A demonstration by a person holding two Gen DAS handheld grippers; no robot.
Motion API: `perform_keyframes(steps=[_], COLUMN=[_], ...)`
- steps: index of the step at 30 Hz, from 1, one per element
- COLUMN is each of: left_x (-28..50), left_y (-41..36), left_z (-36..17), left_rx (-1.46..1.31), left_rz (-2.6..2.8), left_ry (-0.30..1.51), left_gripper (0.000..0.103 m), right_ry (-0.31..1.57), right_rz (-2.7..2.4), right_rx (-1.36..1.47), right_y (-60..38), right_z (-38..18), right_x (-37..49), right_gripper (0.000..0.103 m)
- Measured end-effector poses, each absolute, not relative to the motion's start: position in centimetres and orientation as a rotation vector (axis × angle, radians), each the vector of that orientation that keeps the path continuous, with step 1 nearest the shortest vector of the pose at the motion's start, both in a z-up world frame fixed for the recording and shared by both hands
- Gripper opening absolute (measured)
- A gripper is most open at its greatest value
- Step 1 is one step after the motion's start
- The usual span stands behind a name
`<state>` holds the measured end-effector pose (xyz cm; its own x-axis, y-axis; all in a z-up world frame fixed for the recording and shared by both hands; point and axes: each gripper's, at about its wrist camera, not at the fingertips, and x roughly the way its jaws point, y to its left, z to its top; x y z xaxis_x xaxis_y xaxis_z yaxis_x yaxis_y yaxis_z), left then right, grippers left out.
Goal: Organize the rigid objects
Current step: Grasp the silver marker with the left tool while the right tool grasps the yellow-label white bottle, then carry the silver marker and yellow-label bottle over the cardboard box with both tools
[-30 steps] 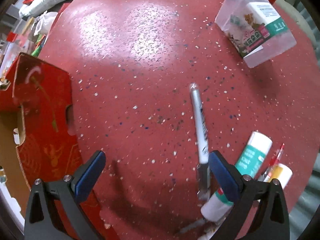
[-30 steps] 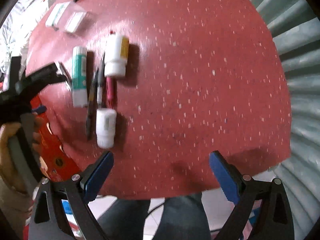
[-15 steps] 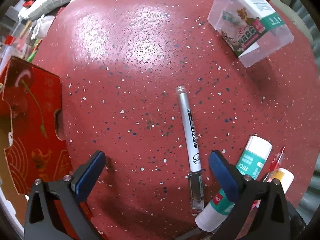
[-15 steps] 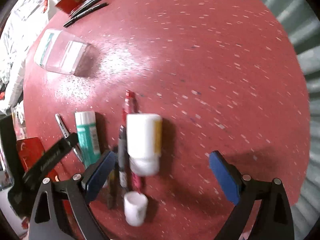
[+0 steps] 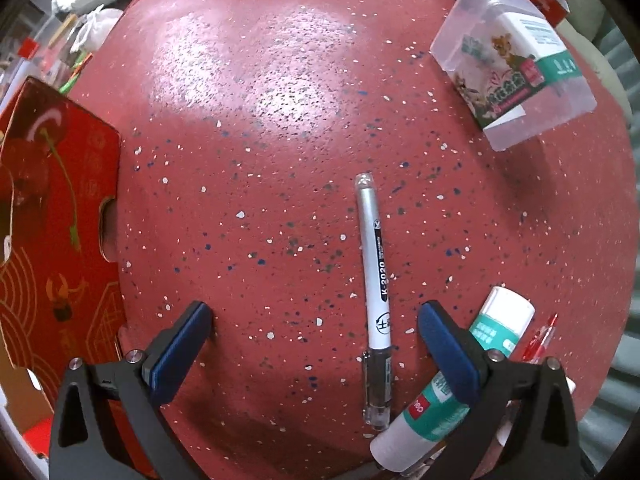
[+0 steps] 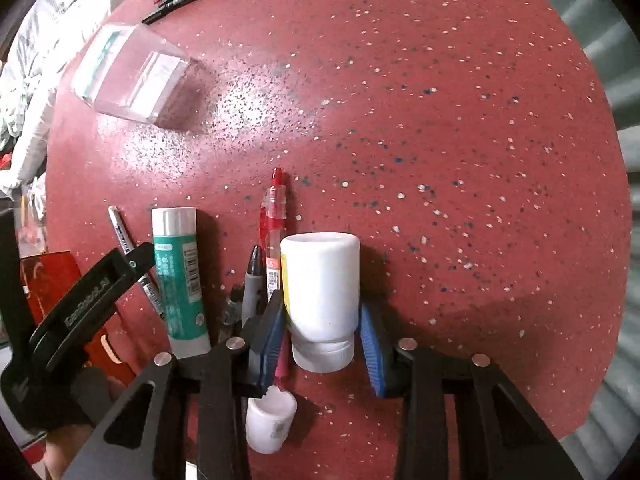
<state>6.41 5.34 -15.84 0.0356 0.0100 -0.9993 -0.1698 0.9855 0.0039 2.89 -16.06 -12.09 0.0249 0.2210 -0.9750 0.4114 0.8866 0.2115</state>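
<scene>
right gripper closing around white bottle, gap remains | light, stiff, slick; grip mid-body | left gripper open

On your table, the bottle is lying rightmost, pens just left of it, then the glue stick (the marker beyond), the box sitting far behind.
</scene>
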Motion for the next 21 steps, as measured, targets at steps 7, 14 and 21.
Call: perform_keyframes(steps=[7, 14, 21], left_x=[7.0, 6.4, 4.3], left_y=[1.6, 1.3, 3.4], left_z=[-13.9, -12.9, -9.3], left_rx=[-0.012, -0.044, -0.077], left_rz=[-0.012, -0.115, -0.22], left_ry=[1.521, 1.561, 1.554], left_gripper=[0.04, 0.01, 0.01], right_ry=[1.524, 1.506, 1.527], right_rz=[-0.14, -0.127, -0.113], right_rx=[0.526, 0.537, 0.565], right_y=[-17.0, -17.4, -17.2], right_z=[-9.4, -7.1, -7.1], right_x=[1.0, -1.2, -4.2], right_gripper=[0.037, 0.037, 0.037])
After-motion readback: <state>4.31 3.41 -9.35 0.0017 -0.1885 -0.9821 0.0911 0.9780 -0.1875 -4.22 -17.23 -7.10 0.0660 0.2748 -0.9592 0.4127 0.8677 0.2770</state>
